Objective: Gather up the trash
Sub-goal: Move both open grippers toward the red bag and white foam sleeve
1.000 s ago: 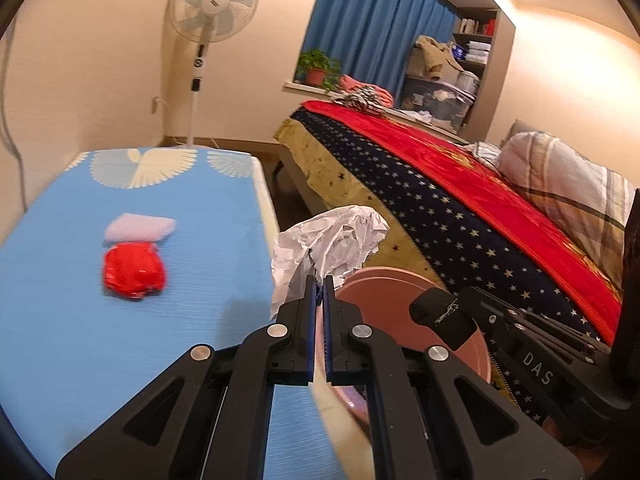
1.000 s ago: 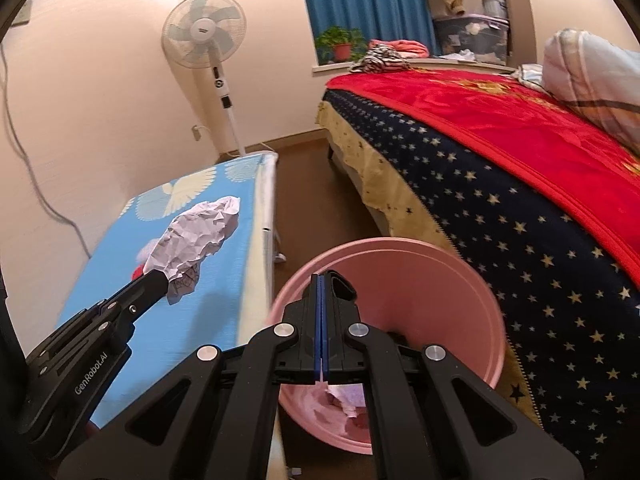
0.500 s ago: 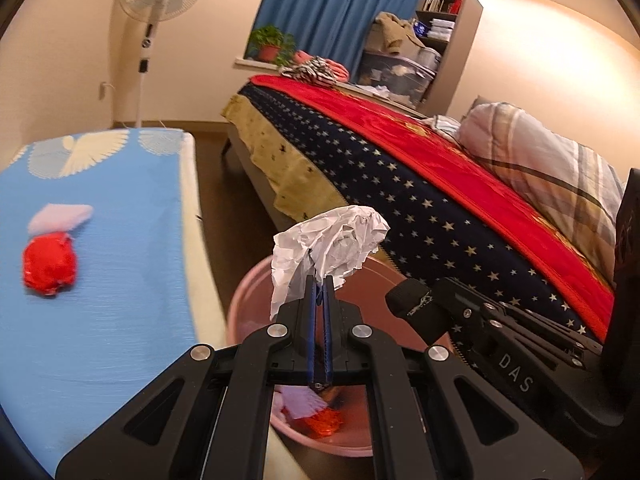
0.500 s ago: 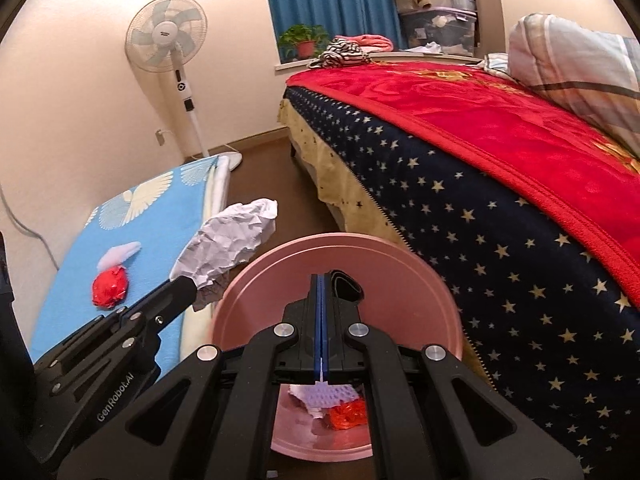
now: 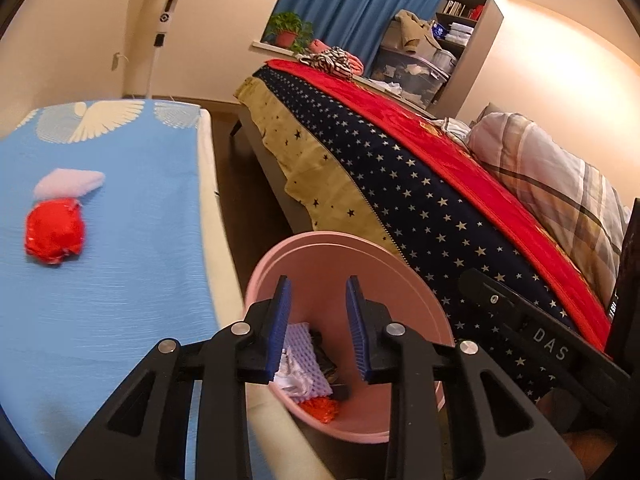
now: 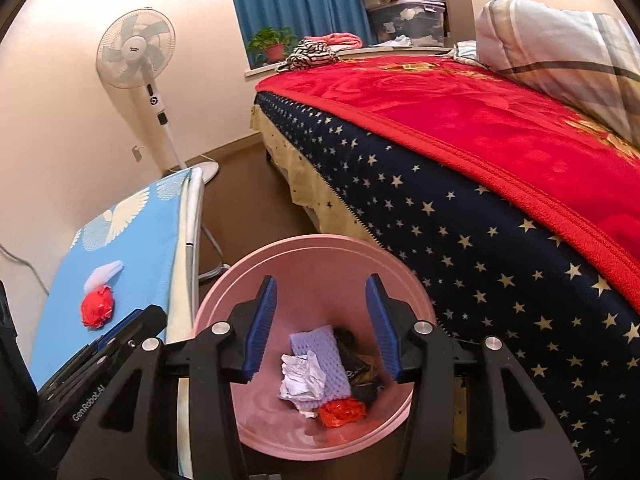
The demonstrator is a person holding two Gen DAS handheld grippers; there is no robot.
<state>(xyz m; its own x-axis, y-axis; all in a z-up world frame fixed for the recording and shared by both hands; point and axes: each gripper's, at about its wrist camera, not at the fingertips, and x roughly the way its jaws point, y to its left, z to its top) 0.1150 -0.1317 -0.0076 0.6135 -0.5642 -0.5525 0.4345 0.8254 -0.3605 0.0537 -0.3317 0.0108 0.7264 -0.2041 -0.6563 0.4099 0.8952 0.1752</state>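
Observation:
A pink bin (image 5: 348,252) (image 6: 304,248) stands on the floor between the blue board and the bed. Inside lie a crumpled white paper (image 6: 300,376), a purple foam net (image 6: 320,356), a red wrapper (image 6: 342,412) and dark scraps. My left gripper (image 5: 318,288) is open and empty above the bin. My right gripper (image 6: 322,288) is open and empty above the bin. A red crumpled wrapper (image 5: 54,236) (image 6: 97,310) and a pale pink piece (image 5: 70,182) (image 6: 105,274) lie on the board.
The blue ironing board (image 5: 120,240) is at the left. A bed with a starry navy and red blanket (image 5: 420,184) is at the right. A standing fan (image 6: 138,50) is by the far wall. Brown floor runs between board and bed.
My left gripper moved over the bin and opened; the white paper it held now lies in the bin. My right gripper, shut before, has opened.

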